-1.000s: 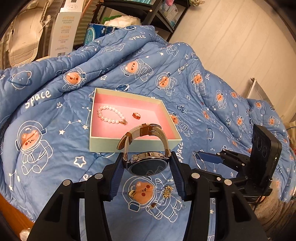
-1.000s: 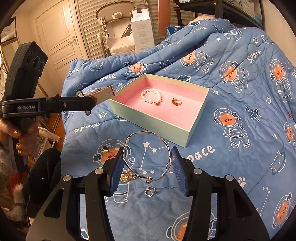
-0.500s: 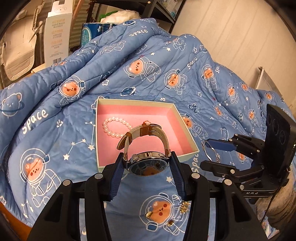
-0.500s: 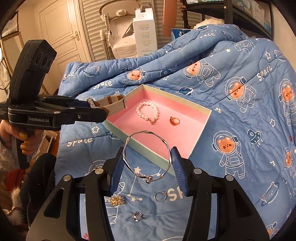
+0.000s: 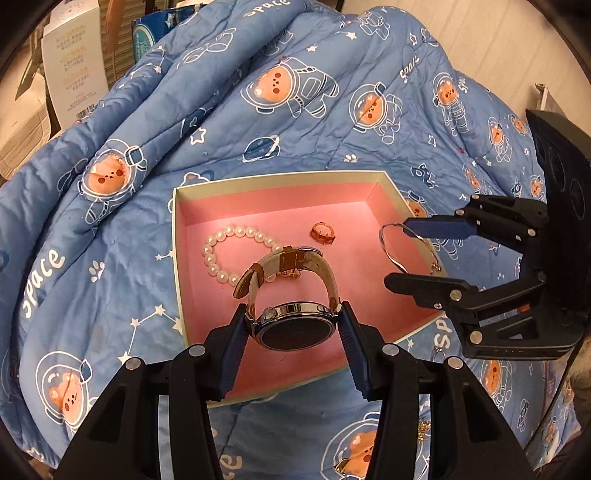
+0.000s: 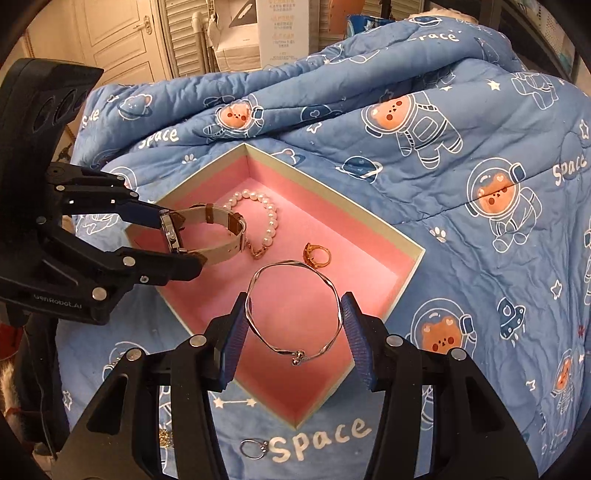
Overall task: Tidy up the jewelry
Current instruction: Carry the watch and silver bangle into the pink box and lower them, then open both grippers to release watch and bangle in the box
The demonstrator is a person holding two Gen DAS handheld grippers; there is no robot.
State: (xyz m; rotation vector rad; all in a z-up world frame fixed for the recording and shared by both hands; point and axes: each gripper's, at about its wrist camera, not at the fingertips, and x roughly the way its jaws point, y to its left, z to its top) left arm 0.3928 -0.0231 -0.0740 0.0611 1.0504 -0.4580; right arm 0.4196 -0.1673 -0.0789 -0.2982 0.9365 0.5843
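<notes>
A pink-lined jewelry box (image 5: 391, 190) (image 6: 415, 248) lies on a blue quilt. In it are a pearl bracelet (image 5: 221, 254) (image 6: 271, 218) and an amber ring (image 5: 322, 233) (image 6: 317, 254). My left gripper (image 5: 293, 325) (image 6: 173, 236) is shut on a watch (image 5: 295, 325) (image 6: 207, 234) with a beige strap, held over the box's near side. My right gripper (image 6: 293, 321) (image 5: 417, 254) is shut on a thin silver bangle (image 6: 295, 317) (image 5: 406, 247), held over the box's other side.
A small silver ring (image 6: 253, 448) and a gold trinket (image 6: 165, 439) lie on the quilt in front of the box. More small gold pieces (image 5: 423, 430) lie near the bottom of the left wrist view. White cartons (image 6: 282, 31) and doors stand behind the bed.
Both grippers moved forward from the quilt to above the box, carrying the watch and the bangle. The loose trinkets on the quilt fell behind them.
</notes>
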